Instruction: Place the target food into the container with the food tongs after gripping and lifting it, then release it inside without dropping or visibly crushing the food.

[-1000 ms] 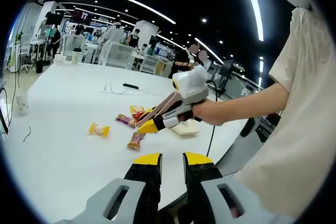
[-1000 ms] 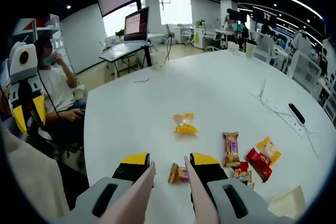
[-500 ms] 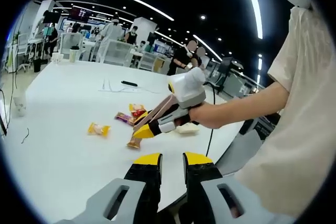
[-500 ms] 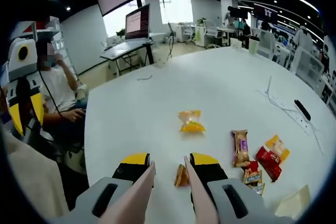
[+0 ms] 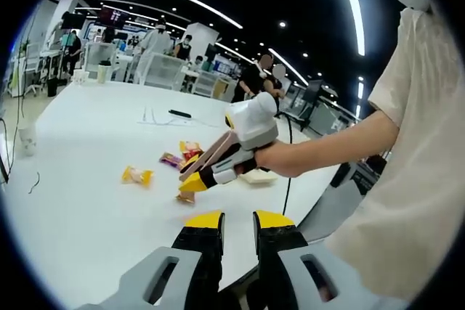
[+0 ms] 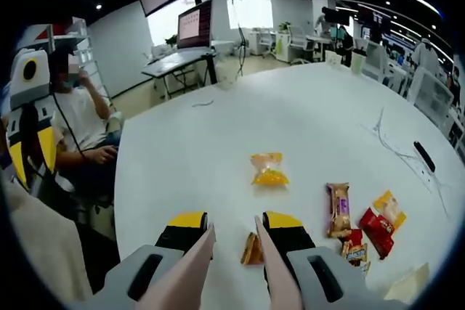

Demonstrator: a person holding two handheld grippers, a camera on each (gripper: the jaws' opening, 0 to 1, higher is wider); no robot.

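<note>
Both grippers' jaws apart; right gripper straddles snack bar near table edge.

On the round table a snack packet lies between the tong tips of the right gripper. Beyond it sits another packet alone. To the right a cluster of wrapped snacks lies, with a container at the table edge nearer still. Behind the cluster a cable trails.
</note>
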